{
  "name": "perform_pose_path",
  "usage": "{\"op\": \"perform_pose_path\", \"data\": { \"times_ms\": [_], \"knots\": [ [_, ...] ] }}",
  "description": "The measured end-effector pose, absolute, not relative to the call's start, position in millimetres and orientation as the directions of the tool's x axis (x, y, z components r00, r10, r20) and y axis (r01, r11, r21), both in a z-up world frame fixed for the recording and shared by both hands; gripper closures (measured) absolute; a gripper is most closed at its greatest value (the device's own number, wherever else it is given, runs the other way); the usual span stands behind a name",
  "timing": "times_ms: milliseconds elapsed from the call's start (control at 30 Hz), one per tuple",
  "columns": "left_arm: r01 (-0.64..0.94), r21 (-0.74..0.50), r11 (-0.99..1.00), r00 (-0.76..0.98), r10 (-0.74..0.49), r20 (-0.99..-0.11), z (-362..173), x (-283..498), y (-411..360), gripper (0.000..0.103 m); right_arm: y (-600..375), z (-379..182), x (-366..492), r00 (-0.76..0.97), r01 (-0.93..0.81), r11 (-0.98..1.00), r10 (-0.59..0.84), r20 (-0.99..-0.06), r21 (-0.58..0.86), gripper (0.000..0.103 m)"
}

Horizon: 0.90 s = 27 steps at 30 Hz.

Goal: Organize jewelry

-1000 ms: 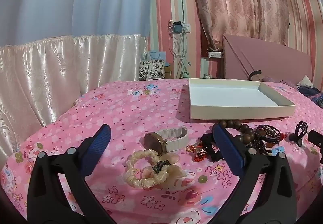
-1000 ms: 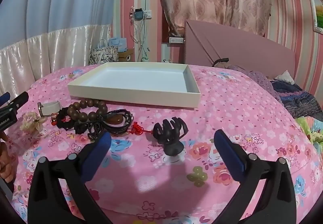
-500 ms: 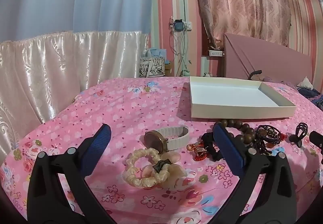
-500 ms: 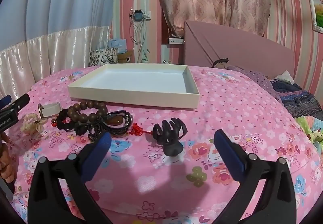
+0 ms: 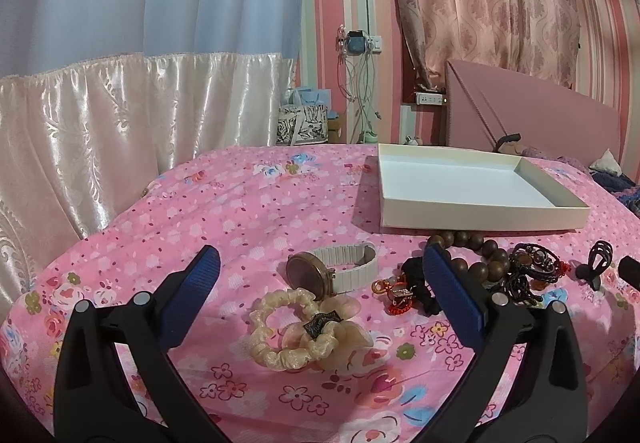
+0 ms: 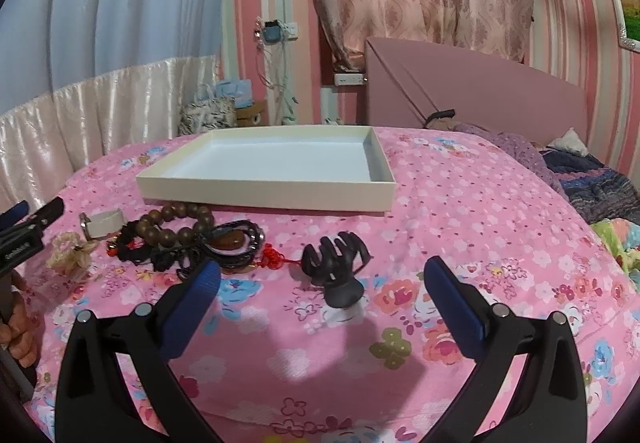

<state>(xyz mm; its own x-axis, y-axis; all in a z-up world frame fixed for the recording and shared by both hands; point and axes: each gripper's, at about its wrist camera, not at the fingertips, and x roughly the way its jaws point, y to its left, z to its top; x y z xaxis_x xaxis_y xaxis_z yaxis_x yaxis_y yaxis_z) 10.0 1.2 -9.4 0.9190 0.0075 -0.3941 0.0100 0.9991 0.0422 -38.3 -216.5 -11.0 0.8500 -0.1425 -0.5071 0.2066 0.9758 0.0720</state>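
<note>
Jewelry lies on a pink floral bedspread in front of an empty white tray (image 5: 484, 221) (image 6: 264, 197). In the left wrist view my left gripper (image 5: 320, 283) is open and empty above a cream scrunchie (image 5: 296, 327) and a watch with a white strap (image 5: 332, 273). A wooden bead bracelet (image 5: 476, 255), a red charm (image 5: 396, 293) and dark bracelets (image 5: 534, 271) lie to the right. In the right wrist view my right gripper (image 6: 320, 285) is open and empty, with a black claw hair clip (image 6: 336, 267) between its fingers. The bead bracelet (image 6: 176, 223) lies left of it.
The left gripper's tip (image 6: 28, 231) and the person's hand (image 6: 16, 327) show at the left edge of the right wrist view. A pink headboard (image 6: 472, 91) and folded blankets (image 6: 588, 183) are at the back right. Shiny curtains (image 5: 120, 131) hang to the left.
Both grippers stay open and nearly still. The left view has drifted slightly, with the scene sitting a little lower in the frame.
</note>
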Motion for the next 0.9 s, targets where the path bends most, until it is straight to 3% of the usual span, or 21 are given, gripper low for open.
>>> {"op": "perform_pose_path", "data": {
  "times_ms": [900],
  "knots": [
    [0.011,0.001,1.000,0.902,-0.009,-0.432,-13.7,14.9,8.4,0.003,-220.5,-16.1,-33.0,0.822,0.252,0.966,-0.183,-0.539,0.055,0.002]
  ]
}}
